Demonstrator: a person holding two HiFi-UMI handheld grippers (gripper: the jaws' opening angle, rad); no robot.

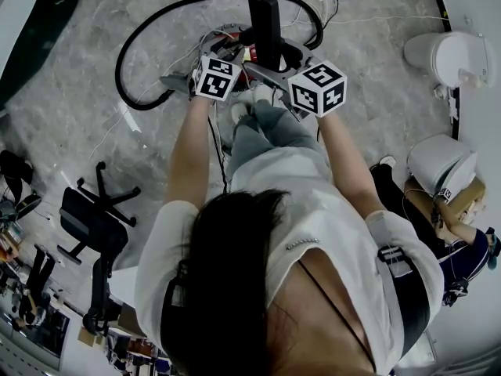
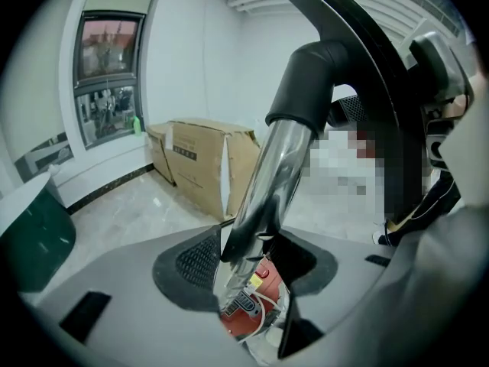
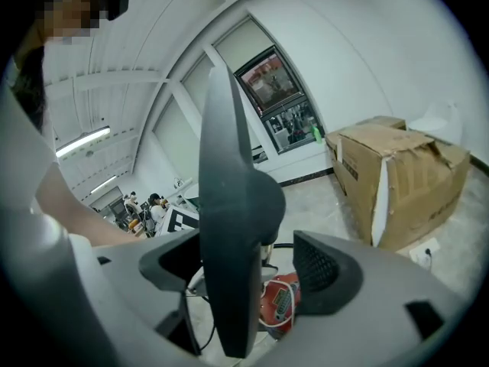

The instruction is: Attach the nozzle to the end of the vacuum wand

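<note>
The chrome vacuum wand rises between the jaws of my left gripper, and both pads are shut on it. A black nozzle neck sits over the wand's upper end. The black nozzle stands upright between the jaws of my right gripper. Those jaws are open, with a gap showing at the right pad. From above, the nozzle points away from me, with the left gripper and right gripper close together at its base.
The red vacuum body lies on the floor below the grippers, and its black hose loops to the left. A cardboard box stands ahead. Office chairs are at the left, white bins at the right.
</note>
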